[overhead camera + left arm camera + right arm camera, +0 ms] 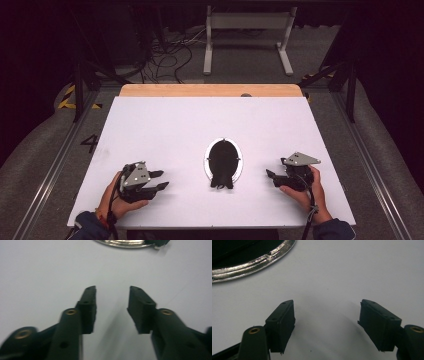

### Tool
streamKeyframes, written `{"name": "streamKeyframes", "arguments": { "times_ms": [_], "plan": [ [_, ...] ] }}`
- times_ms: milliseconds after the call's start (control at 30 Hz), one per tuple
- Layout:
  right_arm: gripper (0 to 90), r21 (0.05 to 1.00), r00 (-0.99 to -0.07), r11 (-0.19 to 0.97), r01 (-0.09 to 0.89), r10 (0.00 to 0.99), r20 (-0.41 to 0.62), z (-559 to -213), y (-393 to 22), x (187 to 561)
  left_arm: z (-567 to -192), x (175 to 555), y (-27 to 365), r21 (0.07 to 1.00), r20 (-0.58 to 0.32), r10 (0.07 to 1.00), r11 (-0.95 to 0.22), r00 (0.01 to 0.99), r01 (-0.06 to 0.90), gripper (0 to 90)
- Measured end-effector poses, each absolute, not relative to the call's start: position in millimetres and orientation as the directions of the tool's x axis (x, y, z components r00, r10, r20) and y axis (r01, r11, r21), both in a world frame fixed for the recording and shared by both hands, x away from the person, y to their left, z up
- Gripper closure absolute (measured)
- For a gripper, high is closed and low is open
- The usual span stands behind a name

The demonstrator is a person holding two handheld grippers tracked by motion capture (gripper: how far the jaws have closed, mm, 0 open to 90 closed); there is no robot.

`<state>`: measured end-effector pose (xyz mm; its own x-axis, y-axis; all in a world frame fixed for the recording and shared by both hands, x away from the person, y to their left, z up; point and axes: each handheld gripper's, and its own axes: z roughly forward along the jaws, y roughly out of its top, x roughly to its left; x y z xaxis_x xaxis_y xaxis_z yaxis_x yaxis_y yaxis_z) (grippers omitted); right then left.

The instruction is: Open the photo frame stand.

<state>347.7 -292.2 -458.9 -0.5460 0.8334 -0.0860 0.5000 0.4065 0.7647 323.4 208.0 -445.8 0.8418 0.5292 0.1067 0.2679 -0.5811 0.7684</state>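
Note:
An oval silver-rimmed plate lies at the middle of the white board, and a black cloth-like thing covers it and hangs over its near edge. My left gripper is held to the plate's left, pointing right toward it, open with nothing between its fingers. My right gripper sits to the plate's right, pointing left, also open and empty. The left gripper view has its open jaws over bare board, with the plate rim far ahead. In the right gripper view my gripper is close to the rim and the black thing.
The white board covers a wooden table whose far edge shows beyond it. A white metal frame and loose cables are on the floor behind. Rails run along both sides of the table.

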Motion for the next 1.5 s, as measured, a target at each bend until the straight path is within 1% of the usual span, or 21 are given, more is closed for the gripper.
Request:
{"name": "streamKeyframes", "arguments": {
  "times_ms": [100,200,267,300,367,433,533,667,767,833,1133,1200,1300,1367,1500],
  "plan": [
    [31.2,0.765,-0.551,0.406,0.500,0.830,-0.081,-458.7,-292.6,347.9,-448.5,319.8,221.6,0.775,0.102,0.571,-0.559,0.815,0.294,44.0],
    [33.8,0.761,-0.549,0.410,0.502,0.831,-0.086,-458.5,-292.5,347.7,-452.0,318.4,228.0,0.777,0.106,0.609,-0.544,0.786,0.317,36.8],
    [34.7,0.761,-0.548,0.410,0.503,0.832,-0.086,-457.9,-292.8,347.1,-453.6,318.5,229.1,0.775,0.112,0.619,-0.544,0.777,0.321,34.5],
    [34.7,0.762,-0.545,0.404,0.507,0.835,-0.080,-457.2,-293.0,346.6,-454.3,319.2,228.9,0.772,0.115,0.624,-0.545,0.773,0.326,31.9],
    [34.5,0.765,-0.549,0.397,0.507,0.833,-0.069,-456.8,-293.0,345.9,-454.9,320.2,228.4,0.773,0.117,0.628,-0.543,0.769,0.326,31.0],
    [33.2,0.763,-0.560,0.404,0.505,0.826,-0.067,-456.4,-290.8,343.7,-455.8,322.3,225.9,0.774,0.112,0.638,-0.537,0.762,0.335,28.1],
    [32.8,0.761,-0.586,0.419,0.495,0.808,-0.063,-455.7,-286.8,339.0,-456.2,323.5,221.7,0.771,0.114,0.634,-0.542,0.765,0.334,27.0],
    [38.1,0.770,-0.598,0.424,0.477,0.798,-0.069,-451.5,-284.0,332.1,-456.4,325.1,215.8,0.773,0.112,0.626,-0.543,0.772,0.329,27.0],
    [46.0,0.789,-0.603,0.403,0.463,0.796,-0.053,-445.4,-282.5,328.9,-455.6,325.5,212.7,0.779,0.109,0.623,-0.537,0.775,0.323,27.0],
    [46.8,0.800,-0.613,0.387,0.458,0.790,-0.032,-441.1,-280.2,327.4,-455.1,325.9,211.3,0.782,0.110,0.619,-0.537,0.777,0.317,27.0],
    [60.9,0.786,-0.668,0.431,0.444,0.744,-0.031,-435.1,-257.8,324.8,-455.2,328.5,211.7,0.786,0.104,0.629,-0.526,0.770,0.324,27.6],
    [60.5,0.788,-0.678,0.432,0.439,0.734,-0.024,-432.8,-251.0,324.8,-454.6,328.5,211.6,0.789,0.100,0.627,-0.523,0.772,0.323,27.7],
    [55.3,0.780,-0.687,0.451,0.434,0.725,-0.037,-433.2,-242.0,324.8,-453.4,328.4,211.4,0.791,0.101,0.629,-0.521,0.771,0.321,27.8],
    [54.4,0.776,-0.686,0.458,0.433,0.726,-0.046,-433.6,-239.4,324.8,-453.2,328.7,210.9,0.789,0.104,0.627,-0.524,0.772,0.320,27.8],
    [49.3,0.774,-0.695,0.451,0.445,0.719,-0.019,-434.5,-232.0,326.0,-454.0,329.2,207.5,0.785,0.089,0.617,-0.526,0.782,0.326,28.5]
  ]
}}
